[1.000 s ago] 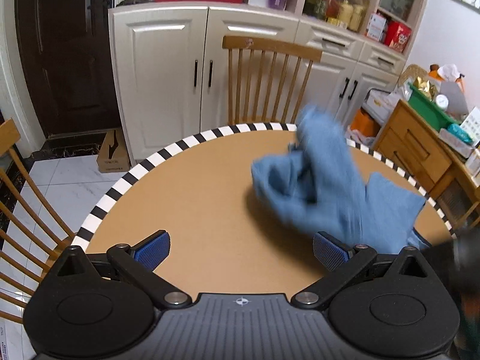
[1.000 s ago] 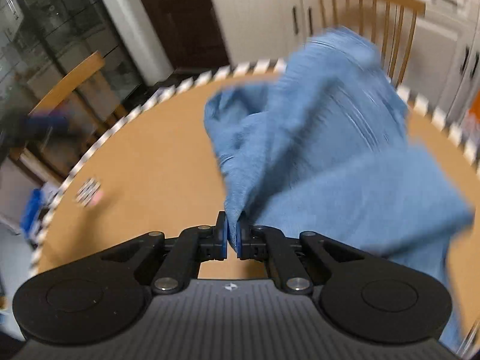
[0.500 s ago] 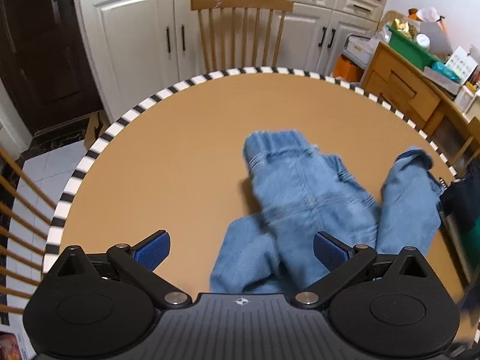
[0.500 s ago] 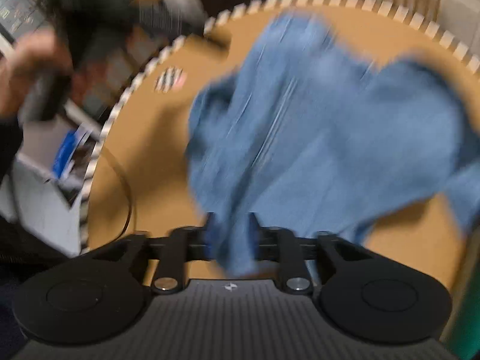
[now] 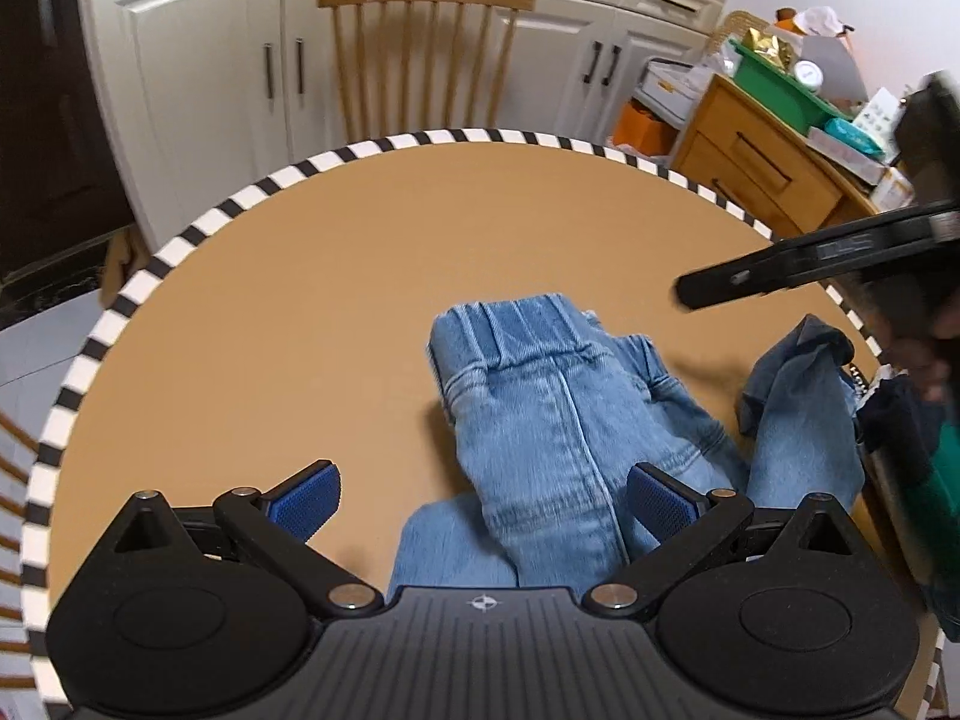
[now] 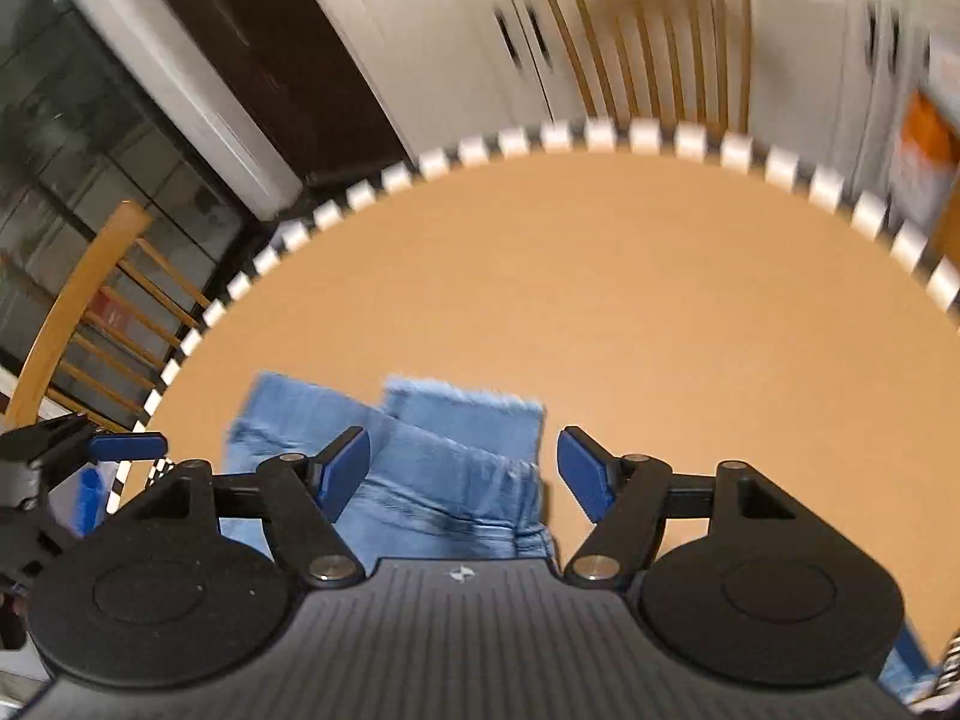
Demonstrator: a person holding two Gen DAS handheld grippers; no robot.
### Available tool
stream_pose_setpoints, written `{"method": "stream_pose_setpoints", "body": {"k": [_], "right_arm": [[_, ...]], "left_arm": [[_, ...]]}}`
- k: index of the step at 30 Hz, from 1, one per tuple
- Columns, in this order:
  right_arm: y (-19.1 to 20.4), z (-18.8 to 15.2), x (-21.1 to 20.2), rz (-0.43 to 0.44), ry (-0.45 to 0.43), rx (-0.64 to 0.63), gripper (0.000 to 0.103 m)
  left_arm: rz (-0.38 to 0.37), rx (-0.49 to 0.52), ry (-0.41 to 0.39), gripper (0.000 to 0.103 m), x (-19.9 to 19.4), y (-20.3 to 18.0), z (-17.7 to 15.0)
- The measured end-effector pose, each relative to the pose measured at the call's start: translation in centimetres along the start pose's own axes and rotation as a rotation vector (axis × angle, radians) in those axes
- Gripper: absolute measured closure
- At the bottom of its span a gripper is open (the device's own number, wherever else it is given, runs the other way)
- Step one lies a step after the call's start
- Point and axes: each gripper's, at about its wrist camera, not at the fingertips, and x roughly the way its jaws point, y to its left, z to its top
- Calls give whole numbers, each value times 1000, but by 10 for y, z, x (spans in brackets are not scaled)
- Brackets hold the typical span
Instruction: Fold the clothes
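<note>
A pair of light blue jeans (image 5: 540,420) lies crumpled on the round tan table (image 5: 312,300), waistband toward the far side, one leg trailing to the right edge. My left gripper (image 5: 483,498) hovers open just above the near part of the jeans, touching nothing. In the right wrist view the jeans (image 6: 432,462) lie below my right gripper (image 6: 462,468), whose jaws are opening with no cloth pinched between the blue pads. The right gripper (image 5: 684,294) also shows as a dark blurred finger at the right of the left wrist view.
The table has a black-and-white striped rim (image 5: 180,240). A wooden chair (image 5: 420,54) stands behind it before white cabinets (image 5: 198,60). Another chair (image 6: 78,312) is at the left. A wooden dresser (image 5: 768,162) with clutter stands at the right.
The right gripper swung the jeans down onto the table, let go and opened. The left gripper dropped lower and closer over the jeans, staying open.
</note>
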Motion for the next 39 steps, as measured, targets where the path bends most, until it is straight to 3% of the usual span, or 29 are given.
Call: {"method": "stream_pose_setpoints", "body": {"k": [5, 9, 11, 13, 16, 19, 23, 27, 30, 32, 35, 39], "right_arm": [[-20, -4, 37, 33, 122, 83, 28], [-26, -7, 43, 43, 135, 76, 24], [-30, -5, 43, 49, 138, 81, 22], [-31, -5, 39, 50, 132, 77, 21], [-42, -8, 26, 72, 98, 103, 19], [-39, -13, 15, 68, 65, 86, 19], [-23, -22, -11, 62, -37, -78, 19], [-7, -39, -39, 116, -132, -269, 19], [-1, -46, -45, 148, -119, -372, 19], [2, -48, -43, 186, -103, -416, 19], [2, -43, -35, 263, -58, -406, 22], [3, -34, -15, 301, 34, -341, 20]], "left_arm": [[-111, -46, 36, 1, 30, 14, 13], [-225, -119, 87, 15, 57, 20, 22], [-244, -129, 97, 19, 69, 20, 25], [-244, -120, 94, 35, 77, 18, 25], [-252, -72, 43, 55, 76, 14, 21], [-253, 19, -30, 61, 60, 5, 11], [-267, 160, -167, 68, 22, -9, -12], [-327, 283, -346, 70, -19, -28, -42], [-415, 327, -440, 70, -39, -36, -63], [-435, 343, -453, 70, -46, -40, -74], [-467, 321, -442, 70, -46, -37, -80], [-502, 292, -431, 70, -48, -21, -90]]}}
